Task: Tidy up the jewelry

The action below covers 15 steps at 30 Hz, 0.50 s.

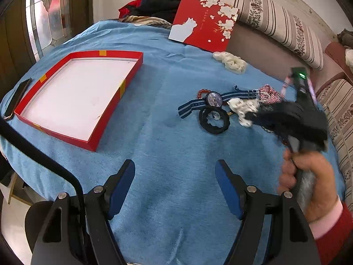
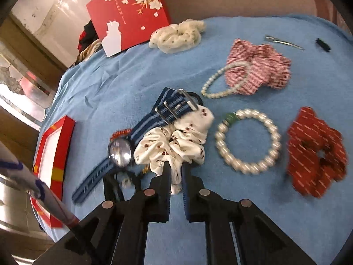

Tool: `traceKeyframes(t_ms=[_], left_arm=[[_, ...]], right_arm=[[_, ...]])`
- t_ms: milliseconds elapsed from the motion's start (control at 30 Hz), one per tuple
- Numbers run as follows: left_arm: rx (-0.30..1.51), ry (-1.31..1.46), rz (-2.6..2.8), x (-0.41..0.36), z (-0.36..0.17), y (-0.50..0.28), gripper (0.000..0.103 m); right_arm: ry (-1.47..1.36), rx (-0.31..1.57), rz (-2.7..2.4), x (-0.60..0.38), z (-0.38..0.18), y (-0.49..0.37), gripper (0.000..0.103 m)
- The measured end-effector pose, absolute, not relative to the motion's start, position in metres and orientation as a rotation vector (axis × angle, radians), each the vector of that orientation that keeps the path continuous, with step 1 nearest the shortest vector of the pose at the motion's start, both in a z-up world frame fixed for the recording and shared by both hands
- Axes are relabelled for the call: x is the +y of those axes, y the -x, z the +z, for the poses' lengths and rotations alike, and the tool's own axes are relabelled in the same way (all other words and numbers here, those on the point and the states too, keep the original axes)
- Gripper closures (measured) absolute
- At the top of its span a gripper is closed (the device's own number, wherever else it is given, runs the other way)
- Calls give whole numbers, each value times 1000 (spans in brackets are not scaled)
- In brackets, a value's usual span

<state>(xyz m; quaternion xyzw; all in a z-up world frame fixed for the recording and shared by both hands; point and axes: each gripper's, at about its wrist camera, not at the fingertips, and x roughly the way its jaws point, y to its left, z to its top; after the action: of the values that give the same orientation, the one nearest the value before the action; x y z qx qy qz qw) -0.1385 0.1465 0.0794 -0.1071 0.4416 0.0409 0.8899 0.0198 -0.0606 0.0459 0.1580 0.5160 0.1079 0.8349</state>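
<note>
The left gripper (image 1: 175,176) is held wide apart above the blue cloth (image 1: 167,145), with nothing between its fingers. The right gripper (image 2: 175,172) is narrowed onto the edge of the white scrunchie (image 2: 176,143), which is pinched between the fingers.

Only the left view shows the whole red tray (image 1: 75,95), lying well to the left of the jewelry pile, and a phone (image 1: 17,97) just beside its far edge; in the right view the tray (image 2: 53,154) is cut off at the frame's left. Only the right view shows the pearl bracelet (image 2: 248,140), the red scrunchie (image 2: 315,152), the pink scrunchie (image 2: 258,66) with a thinner pearl string (image 2: 222,81) lying over it, and a hair clip (image 2: 284,42).

The watch (image 2: 120,152) lies flat, its strap running diagonally from lower left to upper right, partly under the white scrunchie. In the left view the right gripper (image 1: 253,116) is blurred, and much of the pile is hidden behind it.
</note>
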Motion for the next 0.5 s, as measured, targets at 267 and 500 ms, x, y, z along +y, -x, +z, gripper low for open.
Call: traceKeyframes(t_ms=[267, 500], left_arm=[[936, 228, 54, 134, 78, 141, 29], [941, 202, 21, 119, 86, 153, 29]], right_arm=[[-335, 1126, 256, -91, 48, 48, 88], [-290, 1024, 211, -112, 70, 83, 59]])
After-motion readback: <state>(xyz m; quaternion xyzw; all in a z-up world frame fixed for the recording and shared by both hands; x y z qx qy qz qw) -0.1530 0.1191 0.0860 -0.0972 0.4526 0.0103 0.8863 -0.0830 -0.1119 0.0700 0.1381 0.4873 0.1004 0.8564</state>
